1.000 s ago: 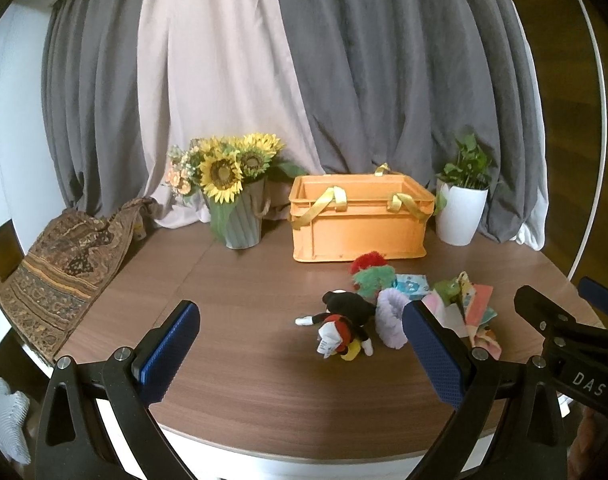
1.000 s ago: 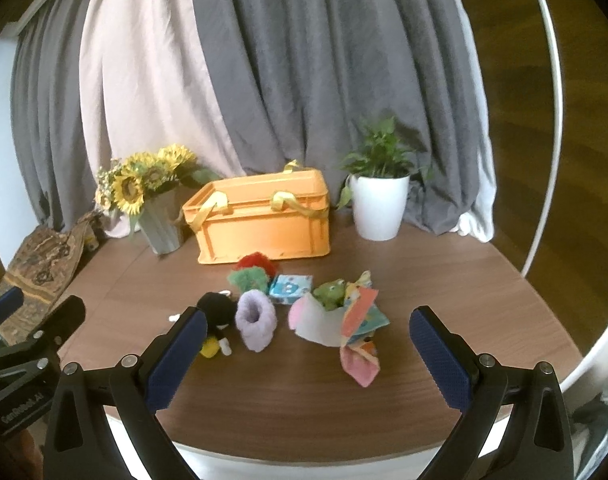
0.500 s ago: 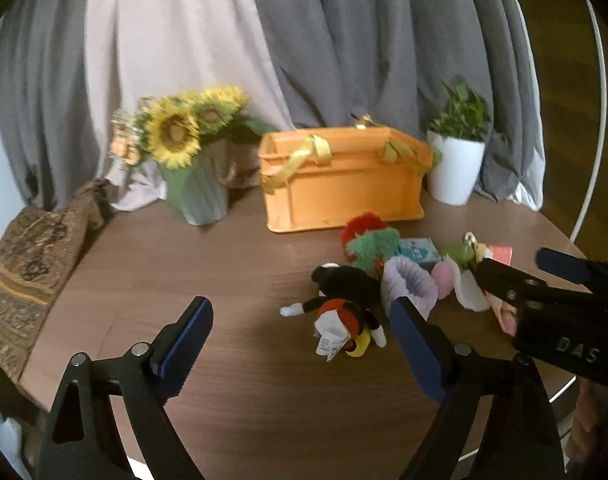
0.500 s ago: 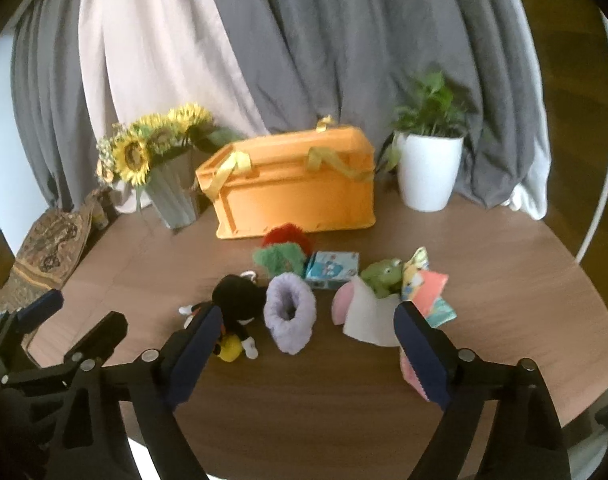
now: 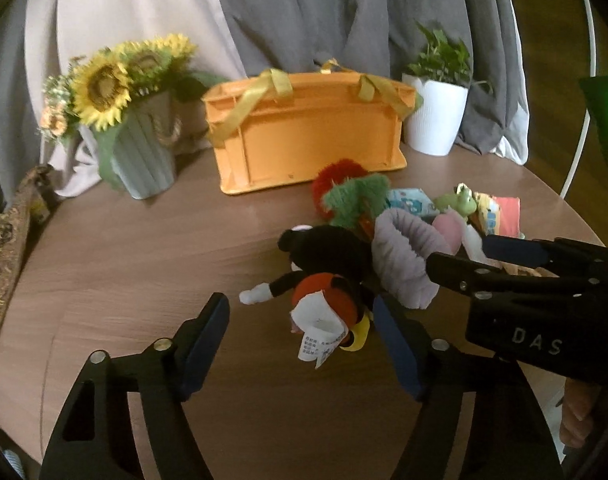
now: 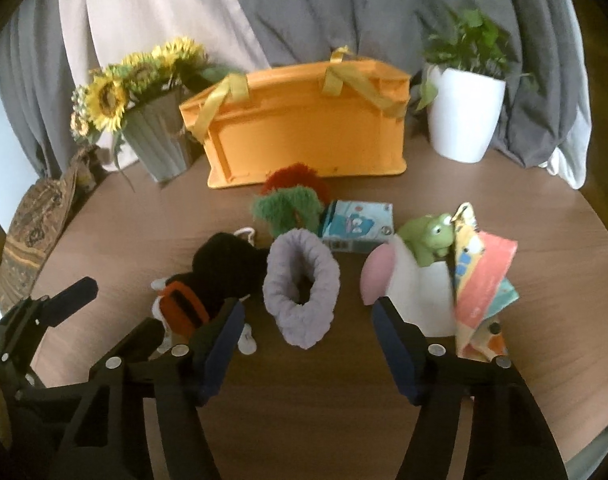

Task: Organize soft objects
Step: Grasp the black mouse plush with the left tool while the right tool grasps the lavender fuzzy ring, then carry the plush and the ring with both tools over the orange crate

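A black and red plush mouse [image 5: 324, 268] lies on the round wooden table [image 5: 123, 272], and my open left gripper [image 5: 304, 344] straddles its near end. A lilac fluffy ring [image 6: 301, 288] lies right of it, just ahead of my open right gripper [image 6: 308, 344]. Behind are a red and green plush [image 6: 289, 202], a blue pack [image 6: 358, 226], a green frog [image 6: 428, 236] on a white and pink cloth [image 6: 408, 288], and a bright fabric book [image 6: 484, 276]. The orange crate [image 6: 308, 128] with yellow ribbons stands at the back.
A sunflower vase [image 5: 143, 152] stands left of the crate and a white plant pot [image 6: 464, 116] right of it. A patterned cloth [image 5: 3, 240] hangs over the left edge of the table. Curtains hang behind. The right gripper's body [image 5: 544, 292] crosses the left wrist view.
Both grippers have moved forward and down toward the soft toys. The left now brackets the plush mouse and the right has closed in on the lilac ring. Nothing has been gripped.
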